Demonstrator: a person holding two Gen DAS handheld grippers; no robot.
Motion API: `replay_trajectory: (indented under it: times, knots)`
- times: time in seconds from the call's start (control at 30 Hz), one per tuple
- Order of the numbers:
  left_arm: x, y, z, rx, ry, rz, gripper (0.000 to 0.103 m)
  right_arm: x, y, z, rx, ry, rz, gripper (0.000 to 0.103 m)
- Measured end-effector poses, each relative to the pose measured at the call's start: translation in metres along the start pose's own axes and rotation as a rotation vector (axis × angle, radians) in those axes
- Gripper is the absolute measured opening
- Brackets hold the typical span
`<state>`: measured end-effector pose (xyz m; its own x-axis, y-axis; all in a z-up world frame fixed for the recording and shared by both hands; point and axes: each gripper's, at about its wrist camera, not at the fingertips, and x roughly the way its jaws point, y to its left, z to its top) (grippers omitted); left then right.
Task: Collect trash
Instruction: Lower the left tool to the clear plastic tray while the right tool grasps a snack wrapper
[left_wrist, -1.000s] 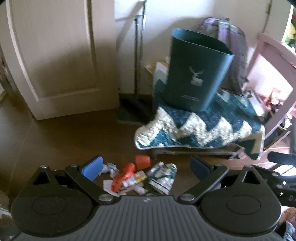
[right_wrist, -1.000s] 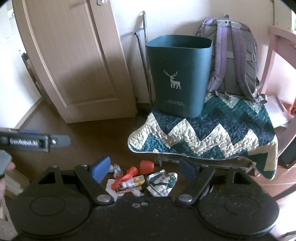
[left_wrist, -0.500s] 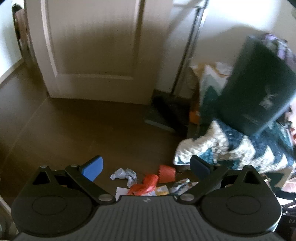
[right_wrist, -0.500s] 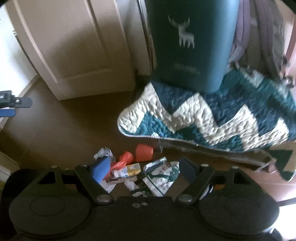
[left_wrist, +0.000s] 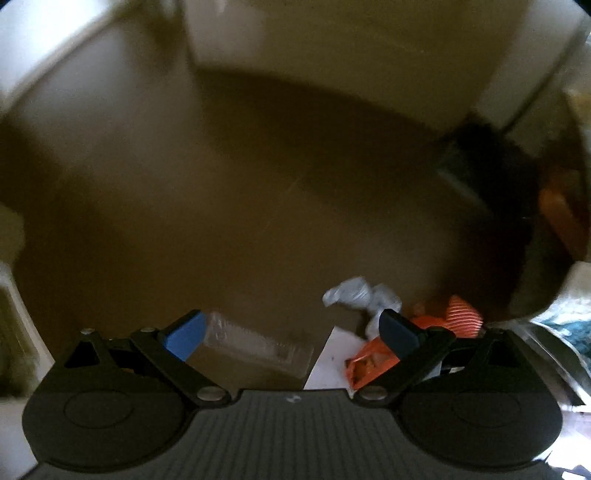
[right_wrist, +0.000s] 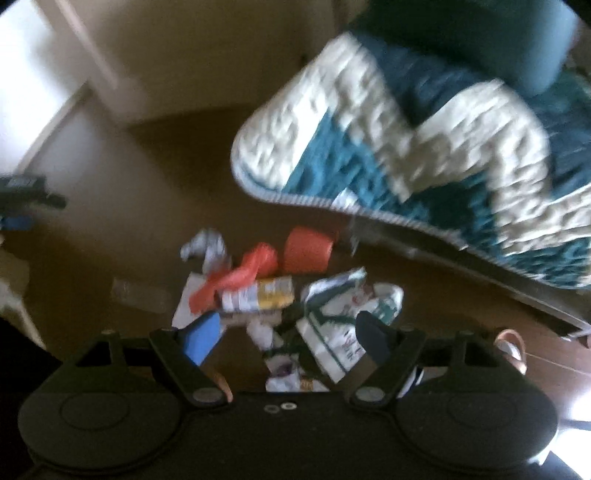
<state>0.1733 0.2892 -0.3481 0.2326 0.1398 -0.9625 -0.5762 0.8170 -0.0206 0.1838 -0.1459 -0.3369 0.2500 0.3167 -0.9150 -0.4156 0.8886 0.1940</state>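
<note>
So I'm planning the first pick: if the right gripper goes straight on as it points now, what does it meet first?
Probably the green and white wrapper lying between the open right gripper's fingers, though blur leaves depth unclear.

Bare brown floor (left_wrist: 229, 206) lies open from nine to twelve o'clock. The trash pile (right_wrist: 280, 295) crowds six; the overhanging quilt (right_wrist: 424, 147) blocks two o'clock.

Smooth, dull-sheened brown floor (left_wrist: 229, 206), wood-like. Clear, ribbed plastic container (left_wrist: 255, 341), glossy. Crumpled grey paper (left_wrist: 354, 291); flat white paper sheet (left_wrist: 330, 365), matt. Crinkly orange plastic wrapper (right_wrist: 240, 277), shiny. Ribbed orange cup (right_wrist: 308, 249), matt. Printed green-and-white bag (right_wrist: 340, 317), creased, slightly glossy. Quilted teal-and-cream cloth blanket (right_wrist: 406, 147), puckered, soft. Matt black plastic left hand-held gripper (left_wrist: 291, 334), blue rubbery pads (left_wrist: 184, 334).
</note>
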Motion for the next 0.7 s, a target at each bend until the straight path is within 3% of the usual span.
replay_trajectory:
  times: [0.17, 0.27, 0.37, 0.5, 0.7]
  knots:
    - [0.081, 0.019, -0.008, -0.104, 0.119, 0.053, 0.101, 0.054, 0.005, -0.024, -0.096, 0.122, 0.012, 0.079]
    - [0.121, 0.024, -0.013, -0.176, 0.192, 0.043, 0.101, 0.092, 0.003, -0.038, -0.134, 0.196, 0.016, 0.079]
    - [0.162, 0.036, -0.015, -0.322, 0.292, 0.011, 0.101, 0.128, 0.002, -0.052, -0.159, 0.276, 0.034, 0.079]
    - [0.206, 0.051, -0.021, -0.484, 0.375, 0.023, 0.101, 0.168, 0.010, -0.078, -0.311, 0.374, 0.033, 0.079]
    - [0.250, 0.056, -0.031, -0.513, 0.428, 0.113, 0.101, 0.199, 0.015, -0.108, -0.467, 0.461, 0.048, 0.079]
